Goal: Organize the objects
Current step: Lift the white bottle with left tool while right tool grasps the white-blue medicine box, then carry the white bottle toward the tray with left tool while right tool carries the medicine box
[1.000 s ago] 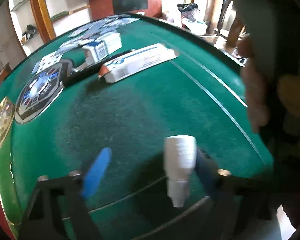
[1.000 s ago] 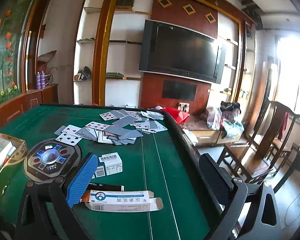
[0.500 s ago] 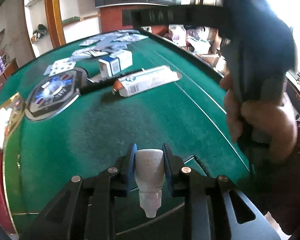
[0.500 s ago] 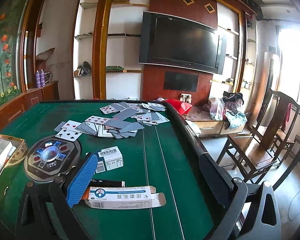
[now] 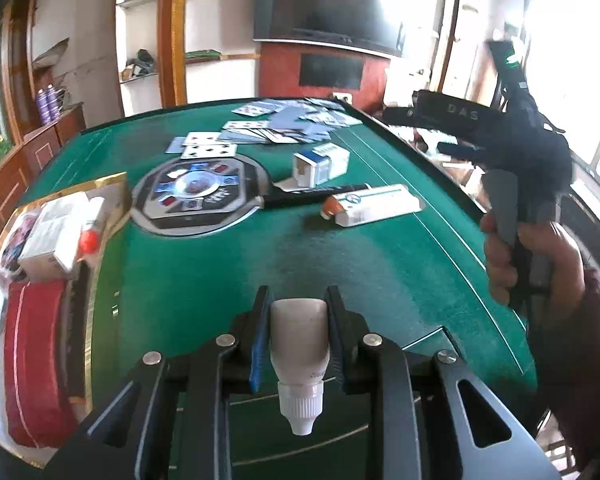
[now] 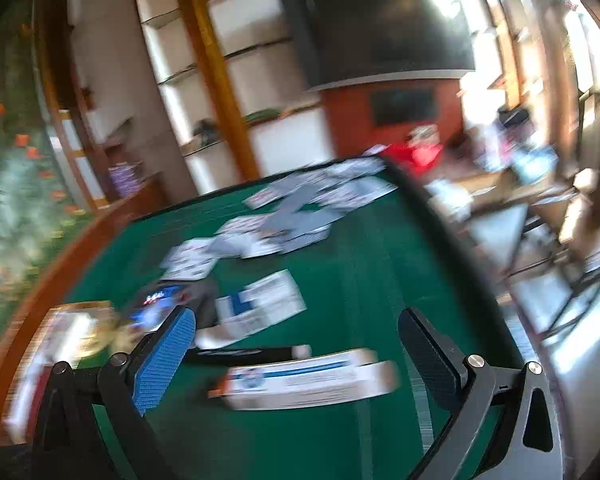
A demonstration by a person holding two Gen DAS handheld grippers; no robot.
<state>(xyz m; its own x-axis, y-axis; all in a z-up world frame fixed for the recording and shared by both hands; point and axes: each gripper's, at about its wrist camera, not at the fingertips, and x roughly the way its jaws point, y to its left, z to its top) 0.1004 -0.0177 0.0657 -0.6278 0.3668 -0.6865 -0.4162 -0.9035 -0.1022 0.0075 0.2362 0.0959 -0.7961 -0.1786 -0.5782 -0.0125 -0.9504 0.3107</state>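
Since a second ago, the small white bottle [image 5: 298,344] has been taken off the green table [image 5: 380,264] and is now clamped between the narrowly spaced pads of the left gripper [image 5: 298,332], cap toward the camera; the jaws, then wide apart around it, have closed onto its body.

From the left wrist view, the bottle is seen held above the near edge of the felt. Farther off, a long white carton [image 5: 374,208] lies right of centre, with a black pen-like stick [image 5: 312,196] just behind it and a small blue-and-white box [image 5: 322,164] beyond that. A round control console [image 5: 198,194] sits to the left, and playing cards [image 5: 276,128] are scattered at the far end. At the left edge a gold-rimmed tray [image 5: 112,184] holding packets is visible. On the right, a person's hand [image 5: 536,264] is seen gripping the handle of the right gripper's body [image 5: 516,140]; its fingers are not shown here.

From the right wrist view, heavily blurred, what the other view hides is shown: the right gripper [image 6: 296,364] is spread wide, with nothing between its blue pad [image 6: 162,360] and the black one. The long carton [image 6: 304,380] lies on the felt seen between them, untouched, and the small box [image 6: 260,308] is farther back. The bottle is not visible from here.
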